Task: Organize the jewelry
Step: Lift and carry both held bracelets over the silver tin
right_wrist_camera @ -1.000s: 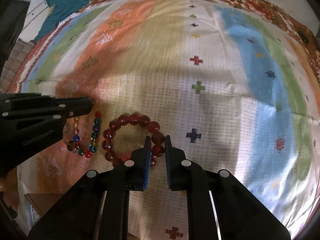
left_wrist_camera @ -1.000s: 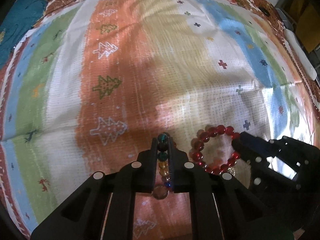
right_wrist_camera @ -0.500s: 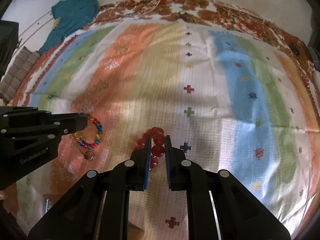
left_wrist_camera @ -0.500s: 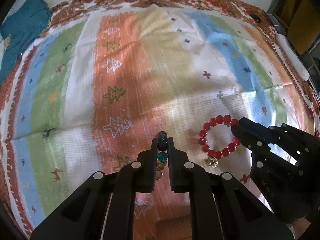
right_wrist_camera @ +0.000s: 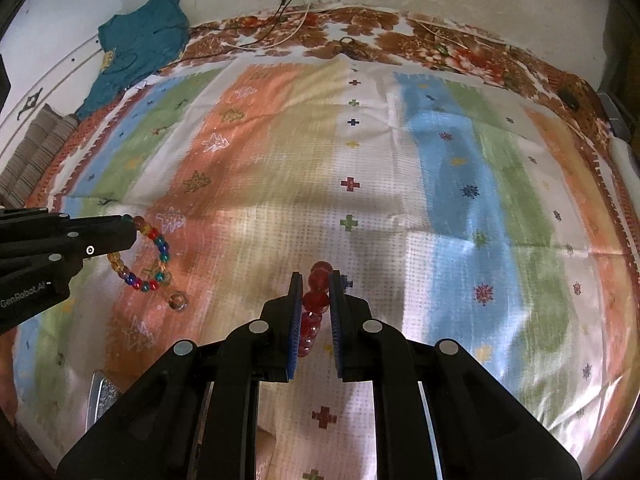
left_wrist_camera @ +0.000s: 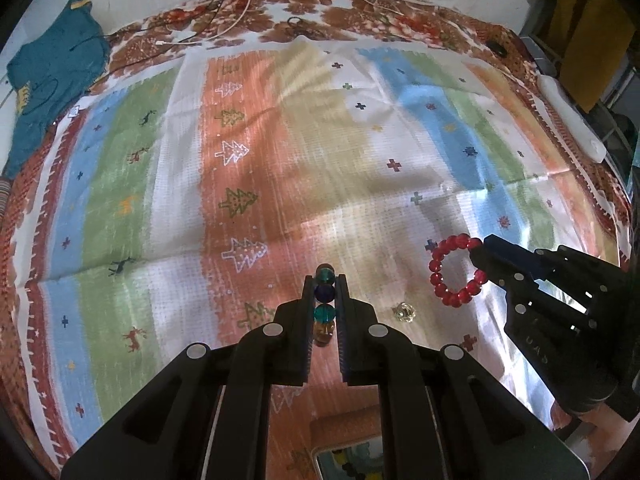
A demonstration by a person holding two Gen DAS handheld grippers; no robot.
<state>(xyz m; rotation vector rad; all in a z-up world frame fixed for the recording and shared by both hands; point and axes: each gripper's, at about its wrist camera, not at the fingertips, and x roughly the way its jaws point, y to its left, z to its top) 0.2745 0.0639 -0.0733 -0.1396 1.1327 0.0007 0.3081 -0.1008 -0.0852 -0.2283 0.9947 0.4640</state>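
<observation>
The left tool (left_wrist_camera: 325, 280) pinches a multicolored bead bracelet (right_wrist_camera: 150, 258), and the right tool (right_wrist_camera: 316, 280) clamps a red bead bracelet (left_wrist_camera: 454, 270); both bracelets hang above the striped cloth (left_wrist_camera: 280, 160), side by side.

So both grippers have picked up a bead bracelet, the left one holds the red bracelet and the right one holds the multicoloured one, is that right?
Not quite: they are swapped. The left gripper is shut on the multicoloured bead bracelet, as the left wrist view shows, and the right gripper is shut on the red bead bracelet. Both bracelets are indeed picked up.
</observation>
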